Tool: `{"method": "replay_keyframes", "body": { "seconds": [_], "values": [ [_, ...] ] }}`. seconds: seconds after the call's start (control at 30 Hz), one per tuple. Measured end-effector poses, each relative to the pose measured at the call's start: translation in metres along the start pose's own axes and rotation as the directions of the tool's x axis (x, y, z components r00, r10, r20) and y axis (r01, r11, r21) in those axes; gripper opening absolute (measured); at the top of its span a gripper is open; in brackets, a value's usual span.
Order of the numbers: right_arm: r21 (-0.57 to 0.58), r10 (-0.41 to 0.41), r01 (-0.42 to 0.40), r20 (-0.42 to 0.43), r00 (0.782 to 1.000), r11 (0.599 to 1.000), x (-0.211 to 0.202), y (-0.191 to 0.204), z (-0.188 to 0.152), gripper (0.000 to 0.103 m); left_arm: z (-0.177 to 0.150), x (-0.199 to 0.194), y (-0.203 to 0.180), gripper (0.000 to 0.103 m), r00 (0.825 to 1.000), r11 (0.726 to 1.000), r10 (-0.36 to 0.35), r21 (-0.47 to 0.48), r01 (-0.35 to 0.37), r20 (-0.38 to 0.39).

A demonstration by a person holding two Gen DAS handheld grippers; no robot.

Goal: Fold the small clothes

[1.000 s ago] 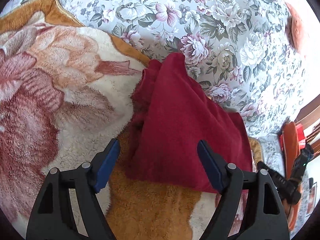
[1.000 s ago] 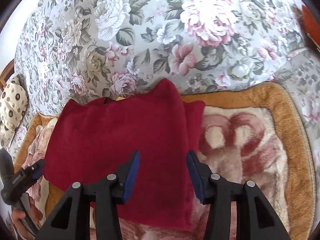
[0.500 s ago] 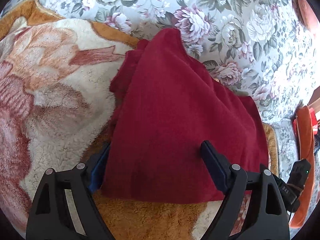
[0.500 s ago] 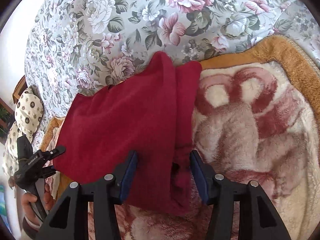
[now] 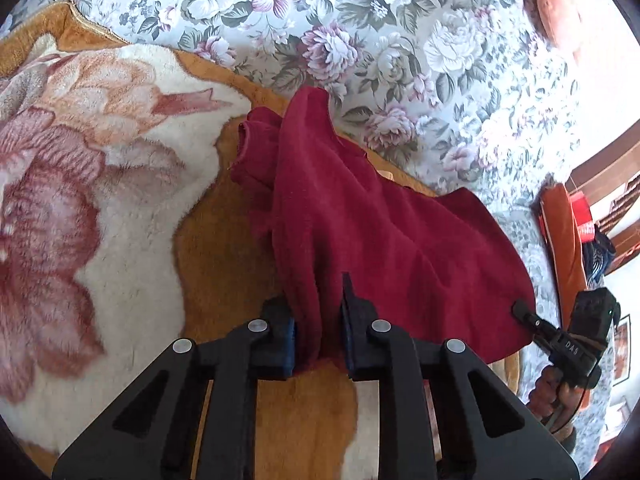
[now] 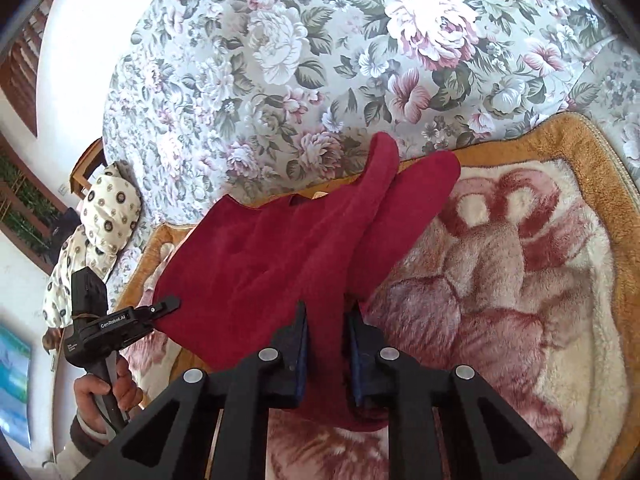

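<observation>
A dark red fleece garment (image 5: 384,240) lies partly folded on a plush blanket (image 5: 100,184); it also shows in the right wrist view (image 6: 280,264). My left gripper (image 5: 318,336) is shut on the garment's near edge, cloth bunched between the blue pads. My right gripper (image 6: 325,354) is shut on the opposite near edge. The garment is lifted slightly and stretched between them. Each gripper shows in the other's view, the right gripper at the right edge (image 5: 532,320) and the left gripper at the left edge (image 6: 160,306).
A floral quilt (image 5: 400,40) is heaped behind the garment; it also shows in the right wrist view (image 6: 320,60). A spotted cream garment (image 6: 96,240) lies far left. Orange and red items (image 5: 564,240) sit at the right edge.
Both grippers went from open over the garment to shut on its near edge. The cloth has risen and bunched between the pads.
</observation>
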State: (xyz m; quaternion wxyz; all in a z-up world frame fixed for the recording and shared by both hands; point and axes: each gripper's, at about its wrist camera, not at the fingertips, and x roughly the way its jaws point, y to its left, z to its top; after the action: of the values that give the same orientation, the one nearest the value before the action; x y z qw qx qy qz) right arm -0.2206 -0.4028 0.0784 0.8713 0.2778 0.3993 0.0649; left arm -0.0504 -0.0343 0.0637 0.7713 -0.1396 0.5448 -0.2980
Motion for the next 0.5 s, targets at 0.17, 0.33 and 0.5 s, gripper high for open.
{"method": "replay_keyframes", "body": {
  "seconds": [0.17, 0.33, 0.5],
  "values": [
    [0.035, -0.044, 0.046, -0.047, 0.998, 0.998, -0.025, -0.012, -0.043, 0.017, -0.048, -0.008, 0.000, 0.016, 0.996, 0.996, 0.061, 0.062, -0.057, -0.064],
    [0.089, -0.154, 0.162, -0.086, 0.984, 0.983, -0.025, -0.030, -0.054, 0.019, -0.047, -0.018, 0.008, 0.022, 0.991, 0.992, 0.105, 0.073, -0.099, -0.078],
    [-0.075, -0.107, 0.105, -0.022, 0.994, 0.992, -0.049, 0.018, -0.046, 0.027, -0.043, -0.040, 0.005, 0.022, 0.977, 0.967, 0.212, 0.147, -0.206, -0.025]
  ]
}}
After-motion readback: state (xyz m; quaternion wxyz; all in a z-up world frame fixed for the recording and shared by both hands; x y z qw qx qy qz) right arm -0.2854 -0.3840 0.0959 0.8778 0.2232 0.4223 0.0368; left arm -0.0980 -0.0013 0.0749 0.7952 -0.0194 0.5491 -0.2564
